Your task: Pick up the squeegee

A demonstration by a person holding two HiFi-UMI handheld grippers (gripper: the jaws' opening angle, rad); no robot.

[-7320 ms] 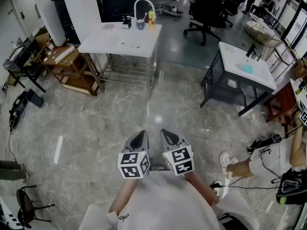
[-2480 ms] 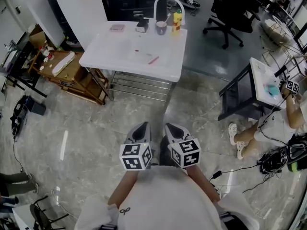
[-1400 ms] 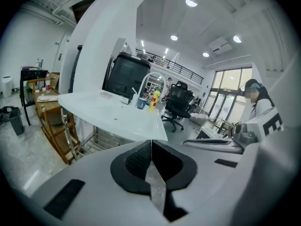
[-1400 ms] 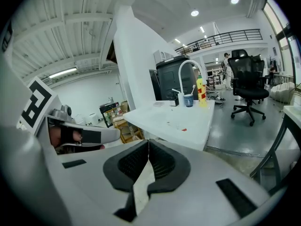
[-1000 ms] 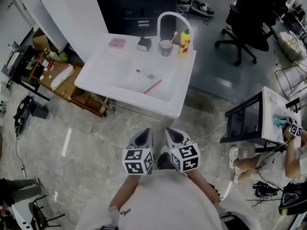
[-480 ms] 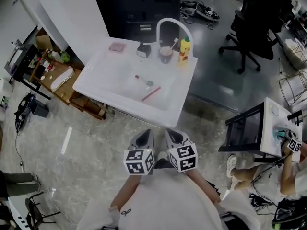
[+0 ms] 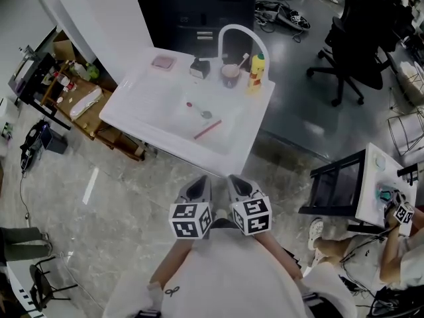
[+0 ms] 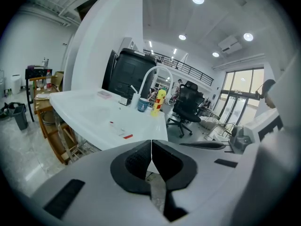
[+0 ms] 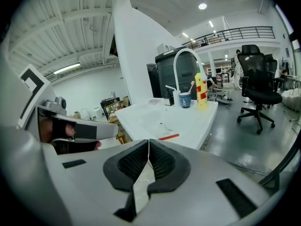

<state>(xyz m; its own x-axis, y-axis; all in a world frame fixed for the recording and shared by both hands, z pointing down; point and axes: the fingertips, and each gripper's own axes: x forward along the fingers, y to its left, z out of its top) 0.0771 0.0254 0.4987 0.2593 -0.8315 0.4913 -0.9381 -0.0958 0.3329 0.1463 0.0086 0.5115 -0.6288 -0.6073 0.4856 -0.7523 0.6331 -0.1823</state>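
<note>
Head view: the left gripper [image 7: 195, 191] and right gripper [image 7: 240, 188] sit side by side at the 6 o'clock part of the frame, each with its marker cube towards the wearer. Both point towards 12 o'clock. There stands a white sink table [image 7: 139, 101], well apart from the tips. The squeegee [image 7: 207, 130], a thin red strip, lies slantwise in the basin, at about 5 o'clock of the drain [image 7: 207, 115] and close to the table's near edge. Neither gripper touches it. Along the far rim an arched white faucet [image 7: 242, 34] rises. A cup [image 7: 230, 75] and a yellow bottle [image 7: 256, 70] stand under it, and a pink dish [image 7: 162, 62] lies at 9 o'clock of them. A black office chair [image 7: 361, 42] stands at 2 o'clock and a wooden shelf [image 7: 79, 105] at 10 o'clock.

Left gripper view: the left gripper [image 8: 151, 153] has its black pads pressed together along one thin seam, with nothing between them. The table spreads out ahead, and the squeegee [image 8: 127, 136] lies near its edge at roughly 11 o'clock of the tips. The faucet [image 8: 153, 76], cup [image 8: 143, 105] and bottle [image 8: 158, 102] stand farther back at 12 o'clock.

Right gripper view: the right gripper [image 9: 148, 150] is likewise closed tight and empty. The squeegee [image 9: 168, 137] shows just above the pads at about 1 o'clock, on the table's near part. The faucet [image 9: 187, 62], cup [image 9: 185, 99] and bottle [image 9: 201, 94] lie beyond it, and the office chair [image 9: 257, 86] is at 3 o'clock.
</note>
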